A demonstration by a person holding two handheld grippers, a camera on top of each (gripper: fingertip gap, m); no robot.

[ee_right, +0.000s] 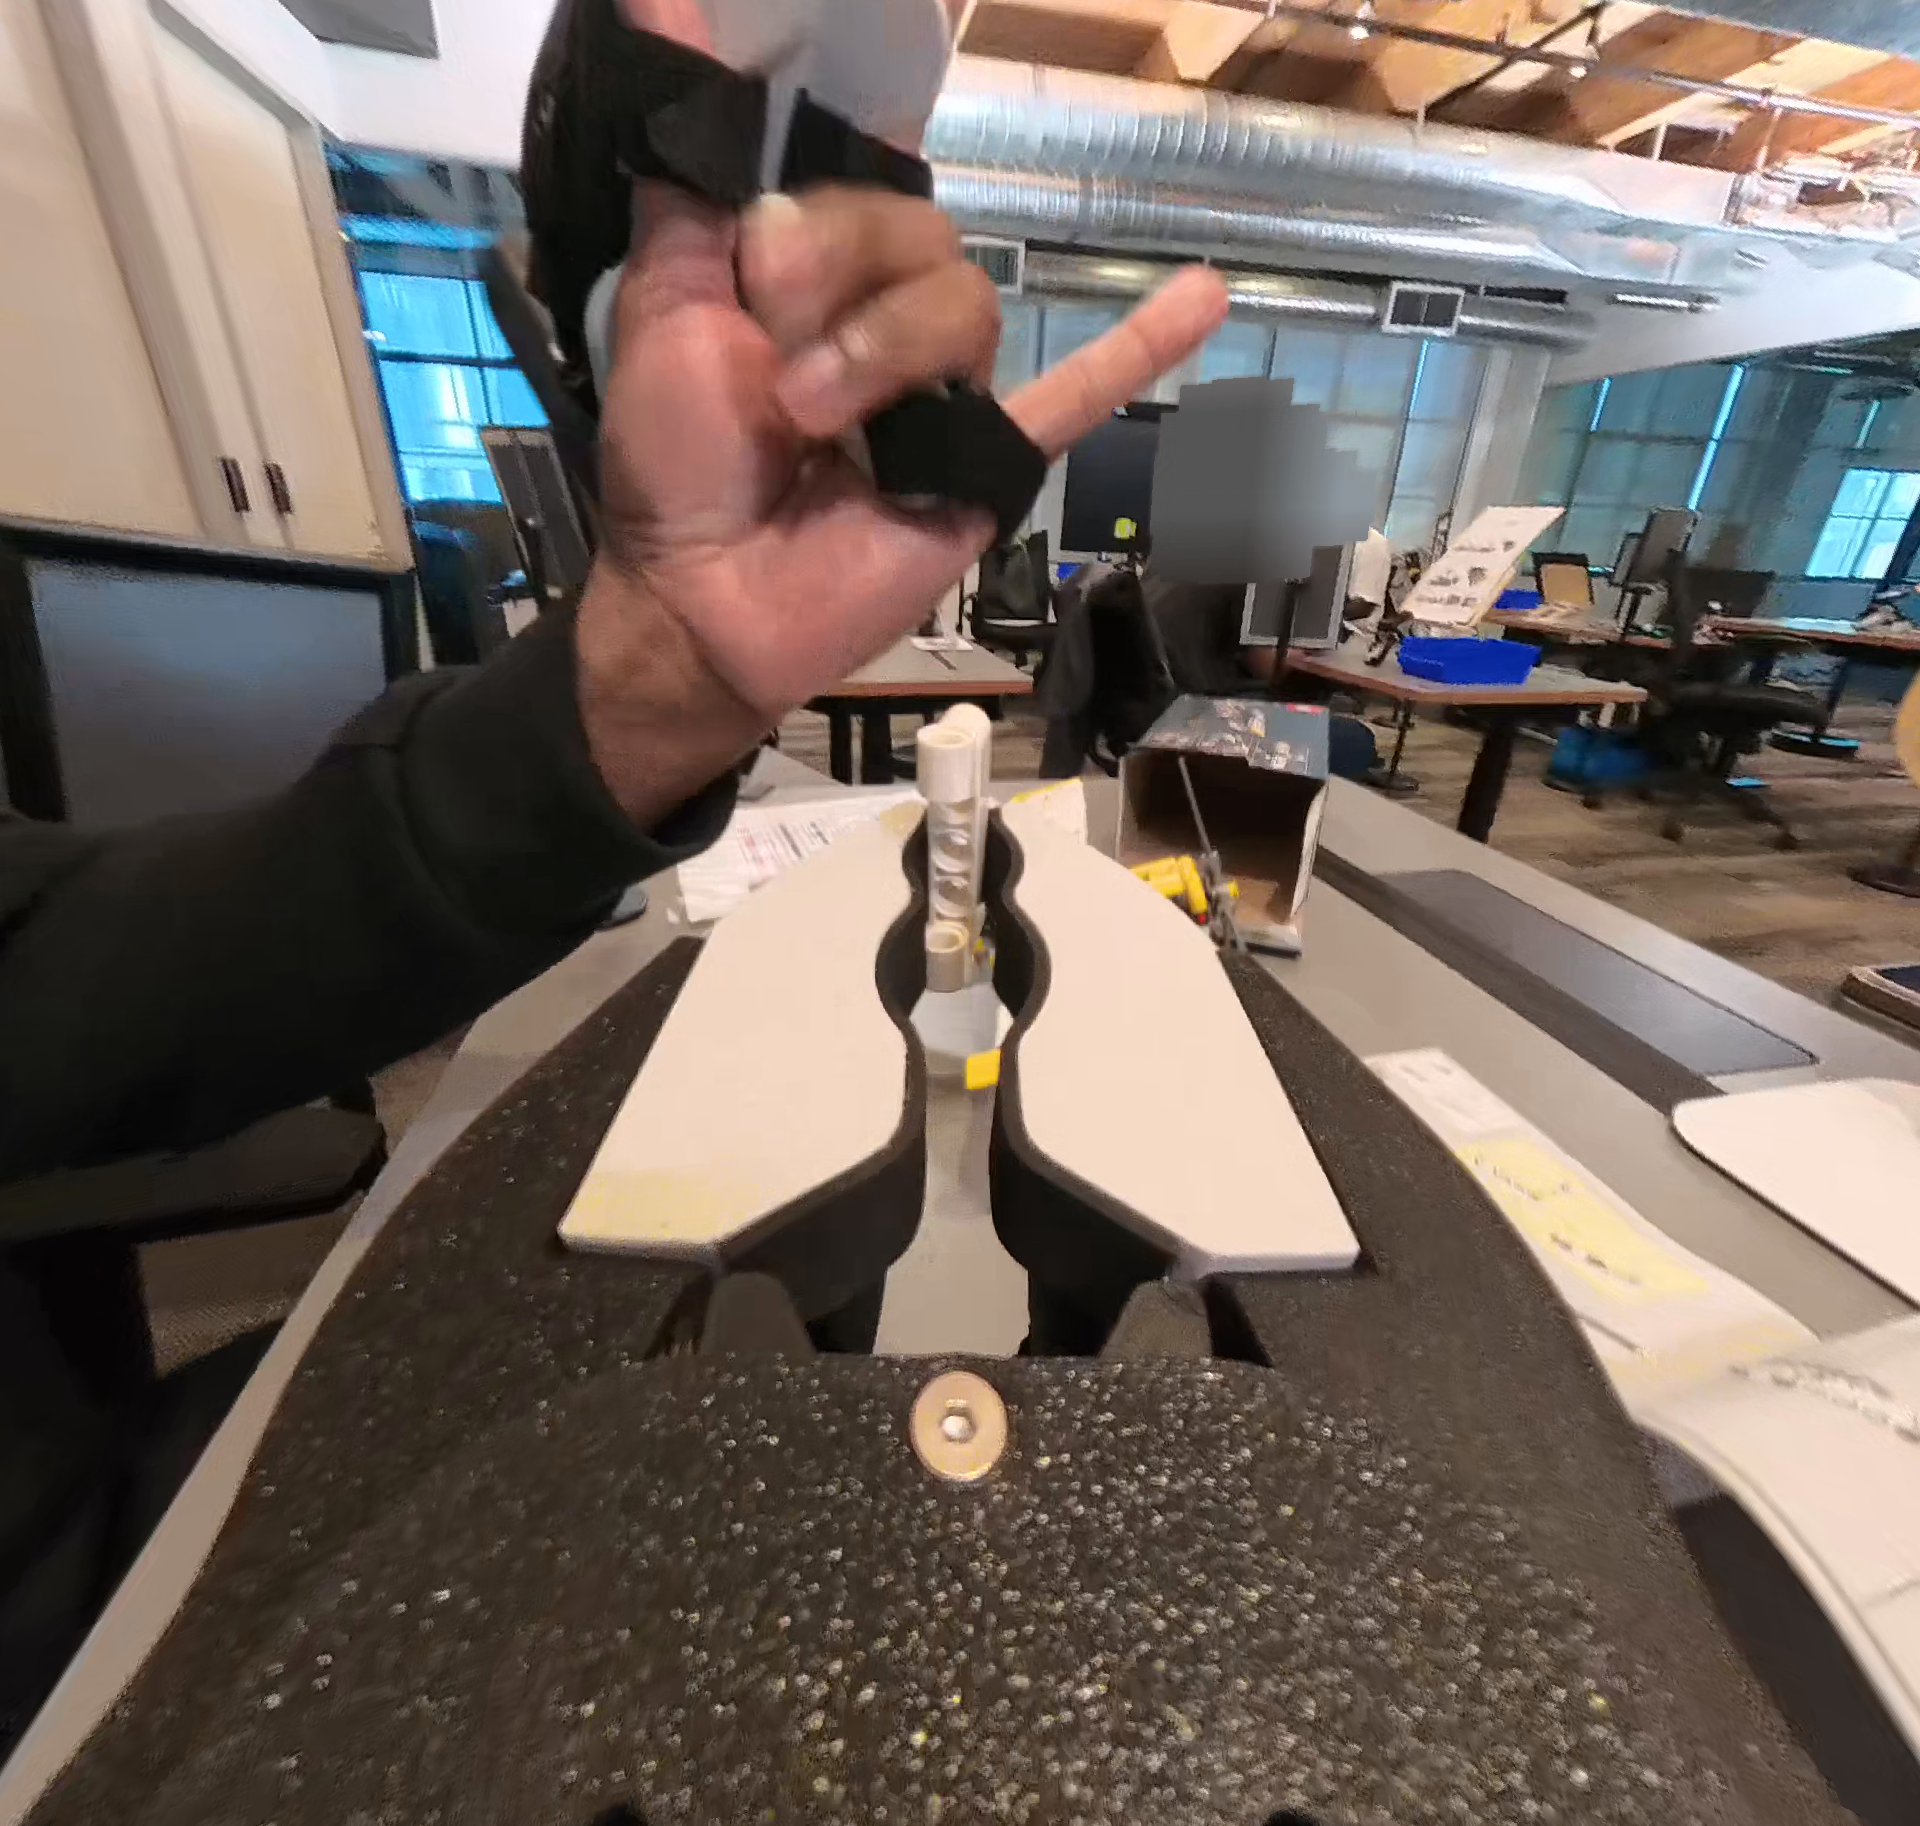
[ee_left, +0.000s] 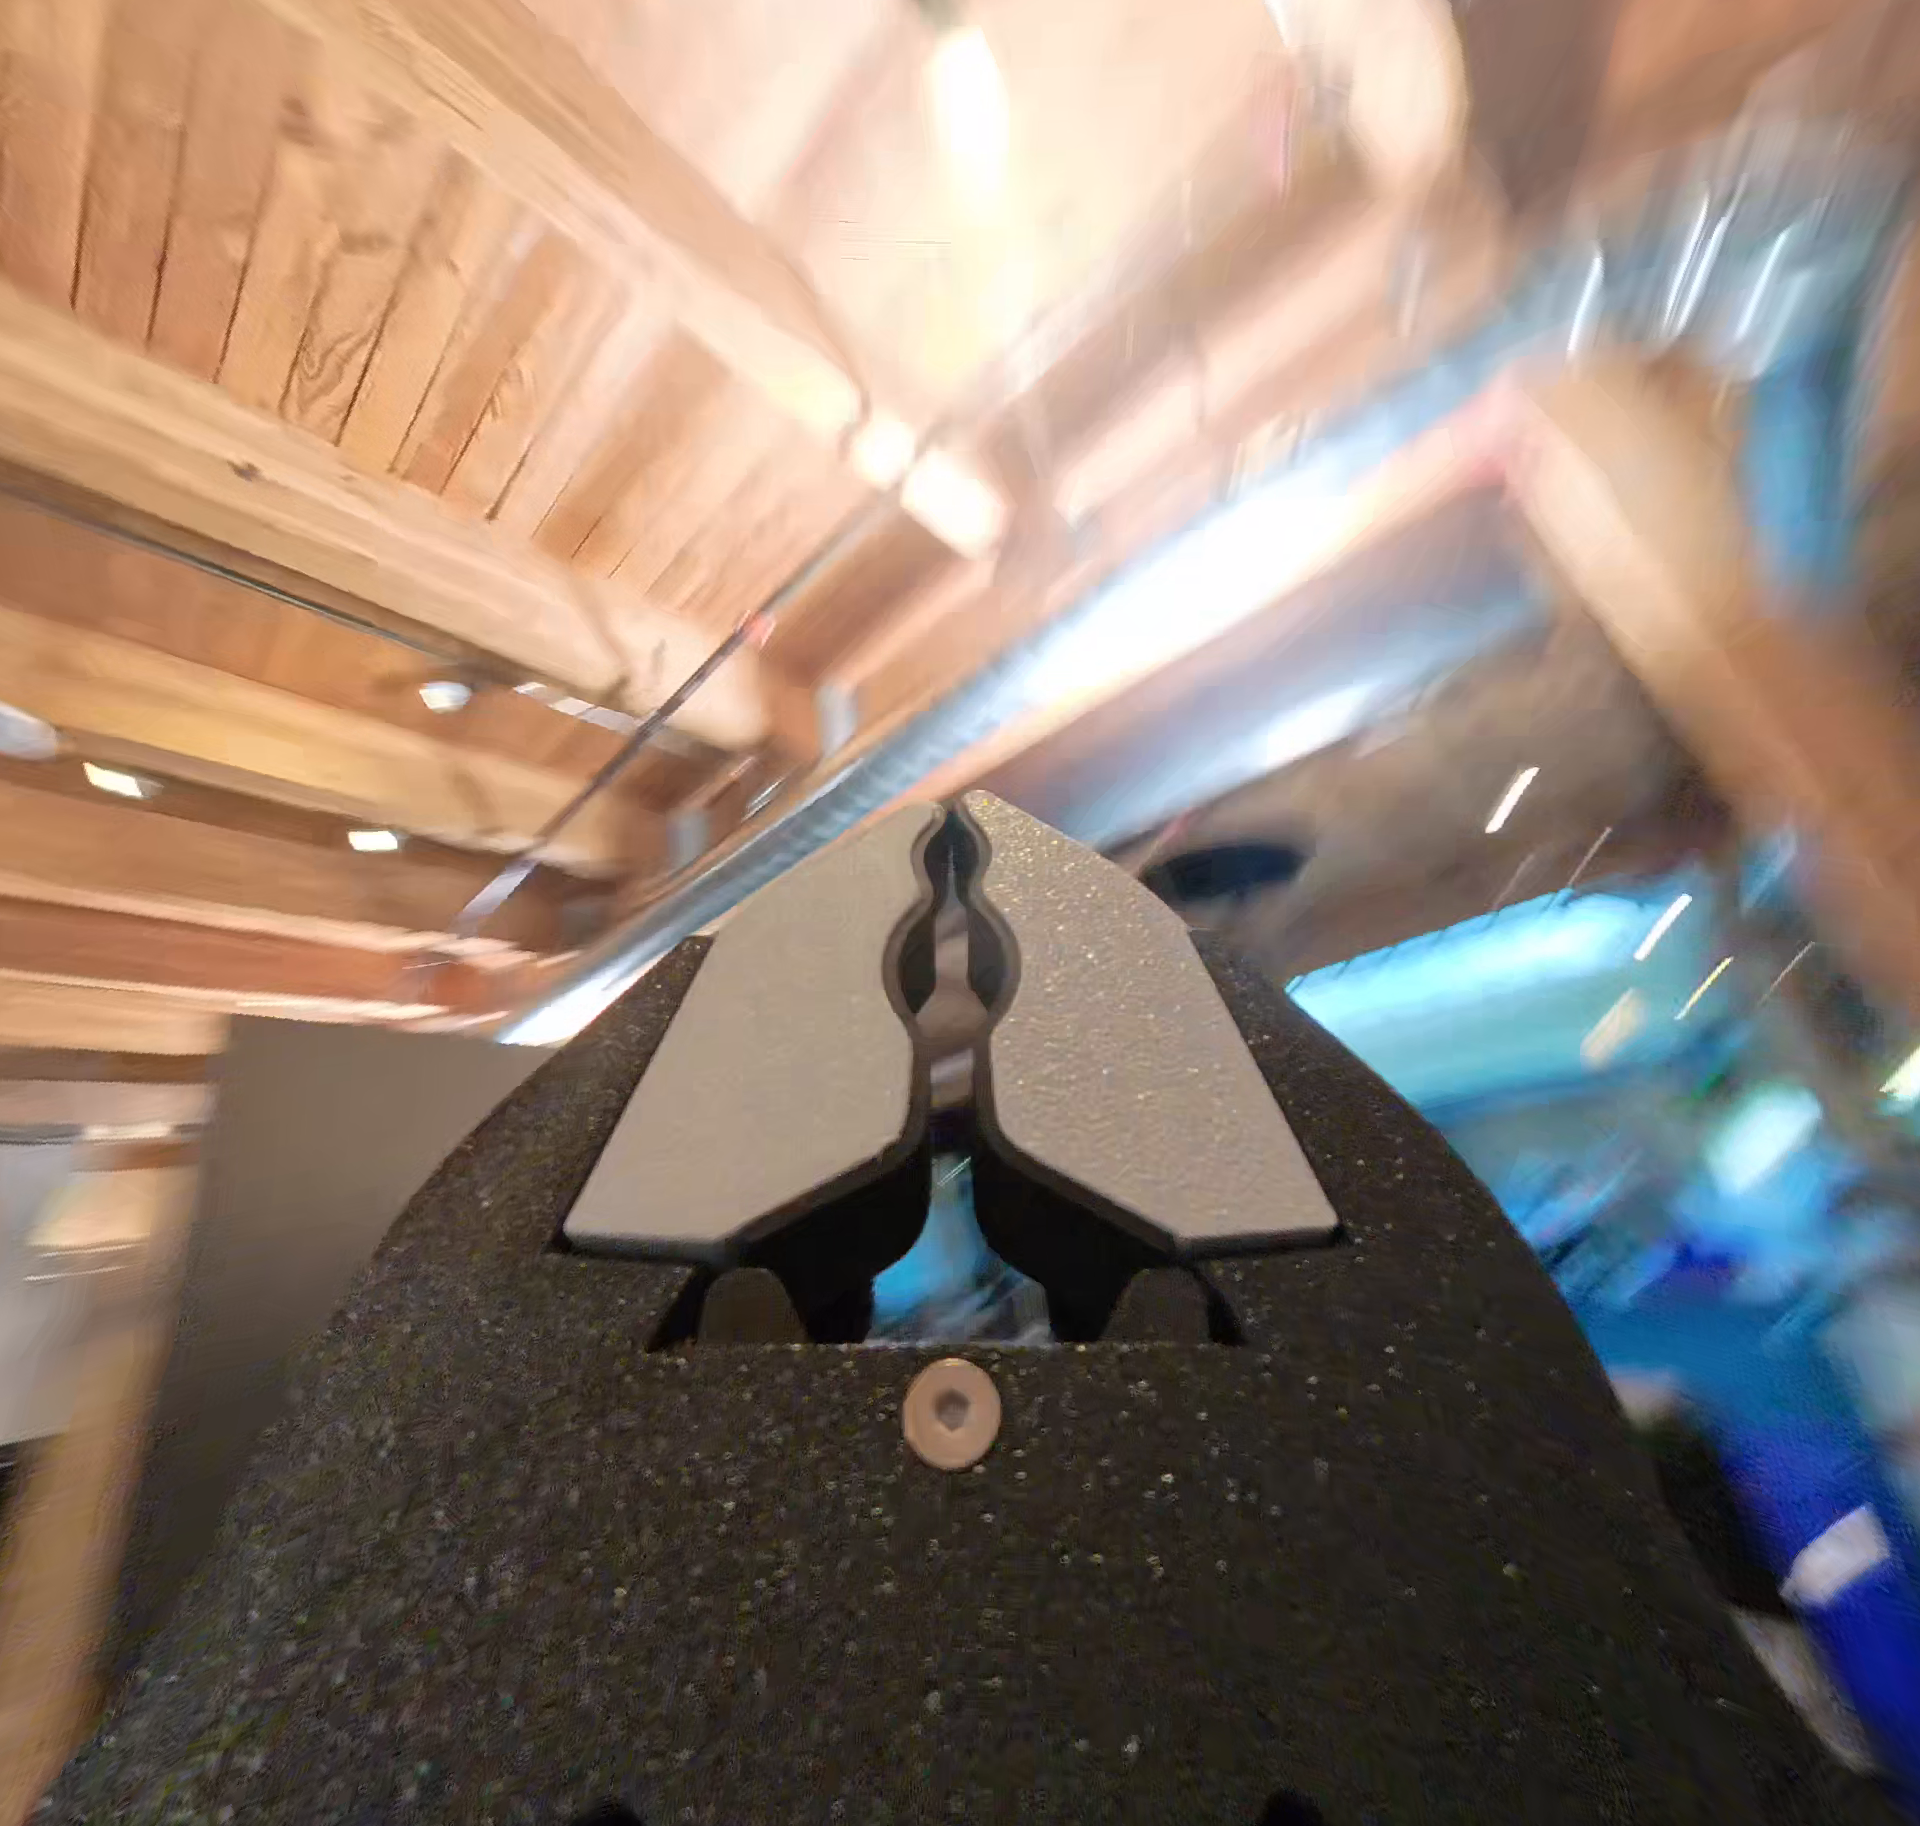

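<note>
Jaws of right gripper [ee_right: 961, 877] are being pressed onto an upright white perforated plastic beam [ee_right: 954, 841] above the grey bench [ee_right: 1455, 903] | left gripper [ee_left: 951, 831] jaws are being held closed, bare, raised toward wooden ceiling [ee_left: 312, 218].

At the centre of the frame, the right gripper [ee_right: 961, 841] is clamped on an upright white holed beam [ee_right: 954, 820] above a grey table [ee_right: 1455, 903]. A hand [ee_right: 790, 488] holding the other gripper [ee_right: 790, 31] fills the upper left. An open cardboard box [ee_right: 1221, 820] lies right of centre with yellow pieces [ee_right: 1179, 883] at its mouth.
</note>
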